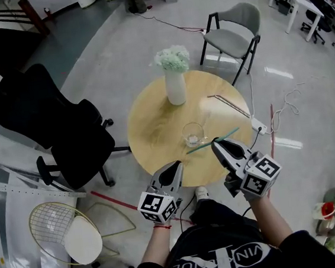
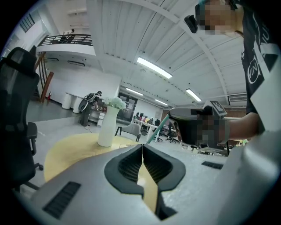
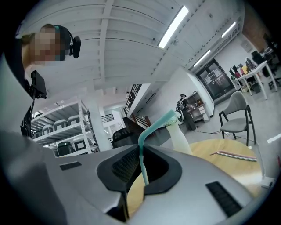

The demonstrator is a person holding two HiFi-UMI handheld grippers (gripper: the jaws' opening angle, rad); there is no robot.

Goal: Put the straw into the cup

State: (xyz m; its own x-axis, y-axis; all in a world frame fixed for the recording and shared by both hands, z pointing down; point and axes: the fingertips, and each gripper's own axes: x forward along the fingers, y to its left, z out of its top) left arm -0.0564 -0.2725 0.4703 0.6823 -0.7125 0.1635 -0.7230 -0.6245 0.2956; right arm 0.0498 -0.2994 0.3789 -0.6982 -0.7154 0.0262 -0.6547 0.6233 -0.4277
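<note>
A clear glass cup [image 1: 193, 133] stands upright on the round wooden table [image 1: 149, 132], near its front edge. My right gripper [image 1: 215, 144] is shut on a green bendy straw [image 1: 213, 141], just right of the cup and slightly nearer me. The straw lies almost level, with its left end below the cup's base. In the right gripper view the straw [image 3: 151, 127] rises from between the closed jaws of the right gripper [image 3: 140, 149] and bends right. My left gripper [image 1: 178, 165] is shut and holds nothing, at the table's front edge, left of the cup. Its jaws meet in the left gripper view [image 2: 142, 147].
A white vase [image 1: 175, 85] with pale flowers stands at the table's middle back. Several spare straws [image 1: 230, 105] lie at the right side of the table. A black office chair [image 1: 54, 130] is to the left, a grey chair [image 1: 234, 31] behind, and cables [image 1: 273, 119] on the floor at the right.
</note>
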